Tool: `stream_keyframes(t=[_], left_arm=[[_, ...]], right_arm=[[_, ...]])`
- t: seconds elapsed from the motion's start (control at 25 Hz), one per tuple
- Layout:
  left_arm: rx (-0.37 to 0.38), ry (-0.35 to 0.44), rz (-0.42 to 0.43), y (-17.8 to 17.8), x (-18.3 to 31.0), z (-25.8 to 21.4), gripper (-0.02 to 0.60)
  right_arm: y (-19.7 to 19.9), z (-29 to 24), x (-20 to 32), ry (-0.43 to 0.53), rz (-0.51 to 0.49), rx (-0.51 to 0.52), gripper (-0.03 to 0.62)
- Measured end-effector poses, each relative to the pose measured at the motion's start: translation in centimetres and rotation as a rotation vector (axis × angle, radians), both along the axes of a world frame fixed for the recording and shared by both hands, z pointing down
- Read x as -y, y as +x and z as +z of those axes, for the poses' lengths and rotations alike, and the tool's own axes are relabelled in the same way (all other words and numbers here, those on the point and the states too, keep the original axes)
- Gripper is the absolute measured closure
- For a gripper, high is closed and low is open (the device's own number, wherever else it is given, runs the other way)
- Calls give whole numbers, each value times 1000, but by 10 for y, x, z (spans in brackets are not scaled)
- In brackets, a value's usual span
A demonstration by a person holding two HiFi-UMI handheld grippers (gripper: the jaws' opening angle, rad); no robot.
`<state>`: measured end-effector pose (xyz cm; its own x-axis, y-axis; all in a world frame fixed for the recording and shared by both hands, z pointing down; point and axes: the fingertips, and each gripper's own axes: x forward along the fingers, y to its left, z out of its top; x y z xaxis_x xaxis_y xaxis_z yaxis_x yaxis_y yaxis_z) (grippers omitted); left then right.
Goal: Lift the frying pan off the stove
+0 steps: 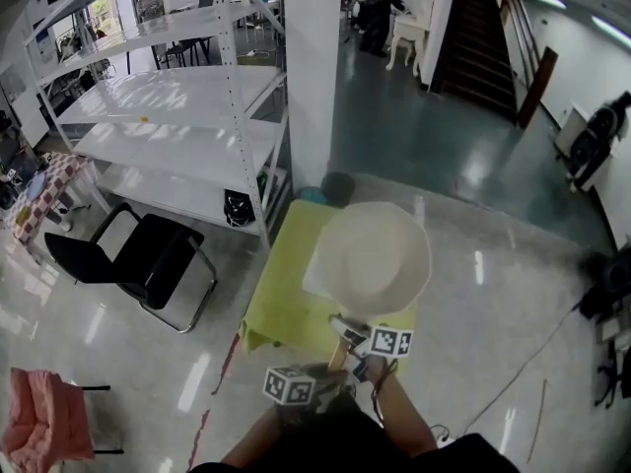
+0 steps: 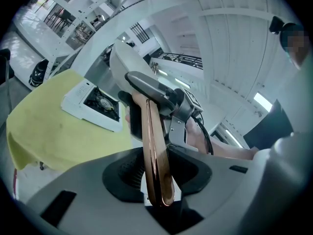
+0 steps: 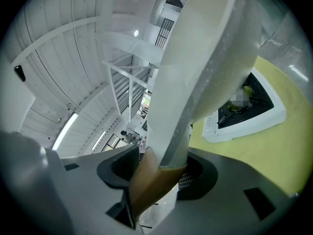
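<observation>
Yellow-covered table (image 1: 268, 308) first: the stove (image 2: 93, 104) sits toward its right edge, burner bare. The frying pan (image 1: 373, 257) is already up in the air over it, clear of the burner. Your left gripper (image 2: 159, 177) is clamped on the coppery handle (image 2: 154, 146), and your right gripper (image 3: 156, 173) pinches it close to the pan body. I'd say the lift's basically done, you only need to hold it steady.

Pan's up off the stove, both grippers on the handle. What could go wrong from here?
1. The left gripper and right gripper clamp only the handle; the frying pan overhangs beyond them and might droop or twist.
2. It hangs over the stove; a slip would likely drop it there.
</observation>
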<state>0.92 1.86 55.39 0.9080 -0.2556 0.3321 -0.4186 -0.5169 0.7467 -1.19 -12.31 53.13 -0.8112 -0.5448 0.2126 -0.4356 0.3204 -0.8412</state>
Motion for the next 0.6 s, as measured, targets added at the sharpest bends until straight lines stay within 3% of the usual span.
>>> stream_keyframes(t=[0.4, 0.6], left_arm=[[-4, 18, -9, -10, -4, -7, 408], [-12, 42, -7, -23, -12, -17, 407]], right_arm=[[-9, -7, -3, 20, -7, -12, 364], [-29, -12, -14, -29, 4, 82, 364]])
